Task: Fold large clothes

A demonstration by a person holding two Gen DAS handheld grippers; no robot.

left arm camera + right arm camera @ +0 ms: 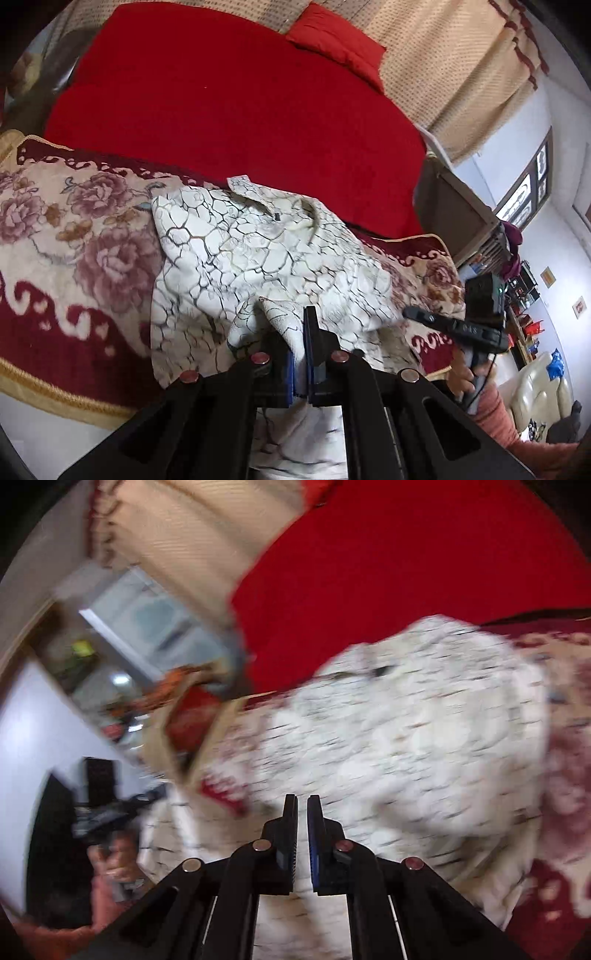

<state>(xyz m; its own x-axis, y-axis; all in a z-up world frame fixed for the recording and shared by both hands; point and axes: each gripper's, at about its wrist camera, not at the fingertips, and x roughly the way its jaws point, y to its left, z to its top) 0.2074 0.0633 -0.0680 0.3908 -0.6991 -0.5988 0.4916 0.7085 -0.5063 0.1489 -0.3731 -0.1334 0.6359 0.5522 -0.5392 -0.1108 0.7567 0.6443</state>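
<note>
black fingers | blue pads | silver screws | sleeve apparently orange

Open room is offered by the flat red bedspread beyond the shirt, bounded by a red pillow and curtain

1. Your left wrist view is sharp: the crackle print on the white garment reads cleanly, with only slight smear along its edge nearest the lens.
2. Your right wrist view is heavily motion-blurred; the garment streaks into dashes, while the gripper fingers stay crisp.
3. Light is even and fairly bright, with soft shadows in the garment's folds.
4. To the right of the garment, the pale wall looks washed out; a bright glaring spot sits left of the garment.
5. Fisheye bending curves the red bedspread beyond the garment, and black corners ring both pictures.
</note>
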